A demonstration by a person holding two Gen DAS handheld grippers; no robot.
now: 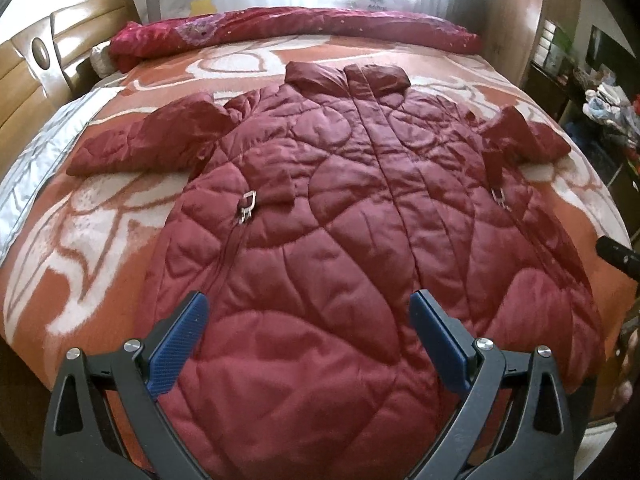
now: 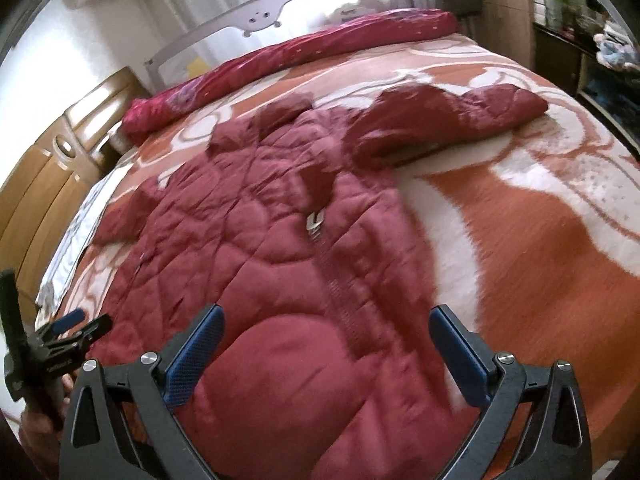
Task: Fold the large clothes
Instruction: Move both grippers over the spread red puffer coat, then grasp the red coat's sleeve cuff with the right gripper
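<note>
A dark red quilted coat (image 1: 340,200) lies flat and face up on the bed, collar toward the far side, both sleeves spread out sideways. It also shows in the right wrist view (image 2: 280,260). My left gripper (image 1: 308,312) is open and empty, held above the coat's lower hem. My right gripper (image 2: 326,332) is open and empty above the coat's lower right part. The left gripper (image 2: 76,332) appears at the left edge of the right wrist view.
The bed carries an orange and white patterned blanket (image 1: 100,216). A rolled red quilt (image 1: 280,28) lies along the far side. A wooden headboard (image 1: 36,72) stands on the left. Cluttered shelves (image 1: 608,92) are on the right.
</note>
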